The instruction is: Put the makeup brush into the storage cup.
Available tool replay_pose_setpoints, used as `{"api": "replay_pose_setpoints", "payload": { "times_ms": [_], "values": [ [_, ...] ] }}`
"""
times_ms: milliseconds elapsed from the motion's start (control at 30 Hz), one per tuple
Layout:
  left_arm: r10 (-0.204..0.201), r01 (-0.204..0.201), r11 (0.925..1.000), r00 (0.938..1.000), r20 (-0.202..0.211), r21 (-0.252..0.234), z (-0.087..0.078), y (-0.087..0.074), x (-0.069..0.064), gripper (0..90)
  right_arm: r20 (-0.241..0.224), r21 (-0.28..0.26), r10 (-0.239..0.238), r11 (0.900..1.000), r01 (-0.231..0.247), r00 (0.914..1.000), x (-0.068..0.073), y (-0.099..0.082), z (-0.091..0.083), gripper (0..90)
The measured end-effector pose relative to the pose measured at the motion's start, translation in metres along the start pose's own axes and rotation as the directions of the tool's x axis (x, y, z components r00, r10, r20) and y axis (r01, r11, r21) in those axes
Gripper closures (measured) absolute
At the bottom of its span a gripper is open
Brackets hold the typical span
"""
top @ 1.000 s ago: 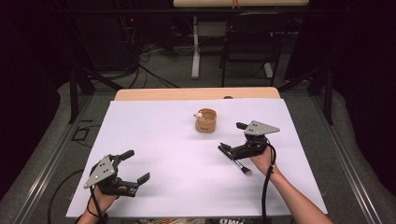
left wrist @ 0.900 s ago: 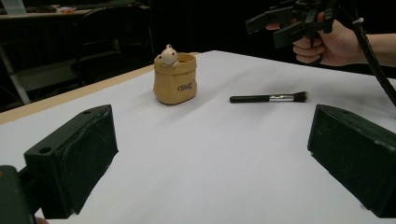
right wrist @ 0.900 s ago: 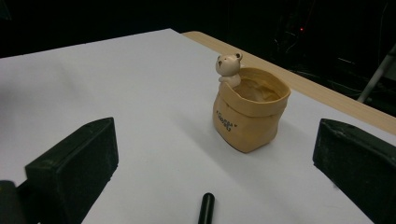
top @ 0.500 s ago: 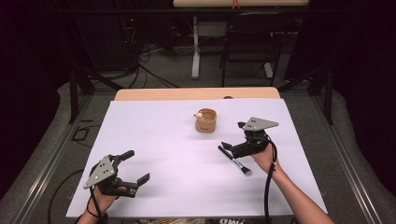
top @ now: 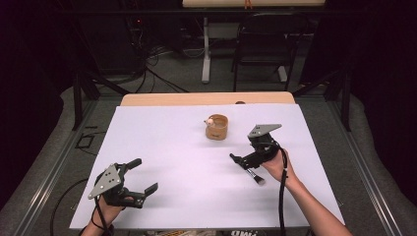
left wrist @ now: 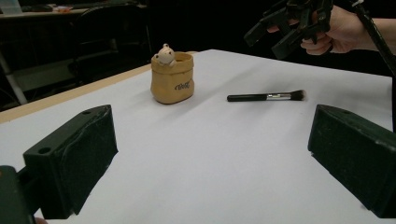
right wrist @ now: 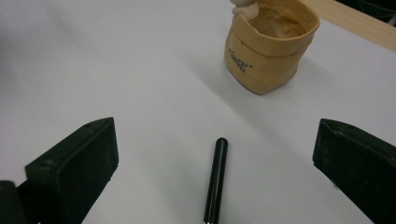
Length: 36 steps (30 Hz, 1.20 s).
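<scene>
A black makeup brush (top: 253, 174) lies flat on the white table cover (top: 172, 147), its bristles toward the person; the brush (left wrist: 266, 96) is also plain in the left gripper view. My right gripper (top: 246, 150) hovers open just above its handle end (right wrist: 216, 184), jaws wide on either side and not touching it. A tan pouch-shaped cup (top: 217, 127) with a small animal figure on its rim stands beyond the brush (right wrist: 266, 46). My left gripper (top: 142, 175) rests open and empty near the front left, facing the cup (left wrist: 172, 77) and the right gripper (left wrist: 289, 28).
The wooden table edge (top: 206, 98) shows past the white cover at the far side. A dark chair (top: 260, 44) and a desk leg (top: 205, 49) stand on the floor beyond. Wide bare cover lies between the two grippers.
My right gripper has lifted a little and drifted right, away from the brush, which stays lying on the cover. The left gripper has not moved.
</scene>
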<state>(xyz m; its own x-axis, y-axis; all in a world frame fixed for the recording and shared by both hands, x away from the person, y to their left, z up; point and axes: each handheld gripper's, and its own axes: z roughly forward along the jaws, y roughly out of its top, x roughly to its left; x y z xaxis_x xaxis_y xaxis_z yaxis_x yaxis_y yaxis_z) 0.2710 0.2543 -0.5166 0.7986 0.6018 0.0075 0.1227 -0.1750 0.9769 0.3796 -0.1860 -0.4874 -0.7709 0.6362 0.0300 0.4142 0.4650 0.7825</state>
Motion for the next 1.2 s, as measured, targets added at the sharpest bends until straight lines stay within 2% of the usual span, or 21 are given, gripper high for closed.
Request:
{"api": "replay_pose_setpoints", "payload": {
  "times_ms": [133,367,600,733,800,900,967,1000,1033,1133,1167,1200],
  "values": [
    [0.0,0.0,1.0,1.0,0.001,0.001,0.0,0.0,0.0,1.3,-0.016,0.056,0.009,0.9984,-0.008,0.9998,0.0,0.0,0.003,0.0],
    [-0.001,0.001,1.0,1.0,0.004,0.001,0.0,0.0,0.0,1.2,-0.014,0.112,0.003,0.9937,-0.002,0.9999,0.002,0.001,0.007,0.0],
    [0.0,0.0,1.0,1.0,0.007,0.004,0.001,0.0,0.0,1.1,-0.014,0.196,-0.006,0.9805,0.009,0.9999,0.004,0.003,0.01,0.0],
    [0.0,0.0,1.0,1.0,0.007,0.004,0.001,0.0,0.0,1.1,-0.022,0.247,-0.015,0.9687,0.02,0.9997,0.006,0.002,0.013,0.5],
    [0.0,0.0,1.0,1.0,0.005,0.005,0.001,0.0,0.0,1.1,-0.02,0.261,-0.024,0.965,0.028,0.9995,0.006,0.002,0.013,4.7],
    [0.001,-0.001,1.0,1.0,0.006,0.006,0.001,0.0,0.0,1.1,-0.016,0.285,-0.02,0.9582,0.024,0.9997,0.007,0.002,0.013,16.0],
    [0.001,-0.001,1.0,1.0,0.007,0.005,0.001,0.0,0.0,1.1,-0.018,0.311,-0.027,0.9498,0.032,0.9995,0.007,0.002,0.013,17.9],
    [0.001,-0.001,1.0,1.0,0.006,0.006,0.001,0.0,0.0,1.1,-0.017,0.321,-0.026,0.9466,0.031,0.9995,0.007,0.002,0.013,24.2],
    [0.001,-0.001,1.0,1.0,0.006,0.005,0.001,0.0,0.0,1.1,-0.013,0.329,-0.024,0.9438,0.027,0.9996,0.007,0.002,0.012,26.0],
    [-0.001,0.001,1.0,1.0,0.004,0.007,0.001,0.0,0.0,1.1,-0.014,0.372,-0.015,0.928,0.019,0.9998,0.007,0.001,0.014,29.8],
    [-0.002,0.002,1.0,1.0,0.005,0.008,0.001,0.0,0.0,1.1,-0.014,0.397,-0.02,0.9174,0.024,0.9997,0.006,0.0,0.015,31.5],
    [-0.002,0.002,1.0,1.0,0.007,0.008,0.002,0.0,0.0,1.1,-0.011,0.404,-0.013,0.9146,0.016,0.9999,0.006,-0.002,0.018,35.4]
  ]
}}
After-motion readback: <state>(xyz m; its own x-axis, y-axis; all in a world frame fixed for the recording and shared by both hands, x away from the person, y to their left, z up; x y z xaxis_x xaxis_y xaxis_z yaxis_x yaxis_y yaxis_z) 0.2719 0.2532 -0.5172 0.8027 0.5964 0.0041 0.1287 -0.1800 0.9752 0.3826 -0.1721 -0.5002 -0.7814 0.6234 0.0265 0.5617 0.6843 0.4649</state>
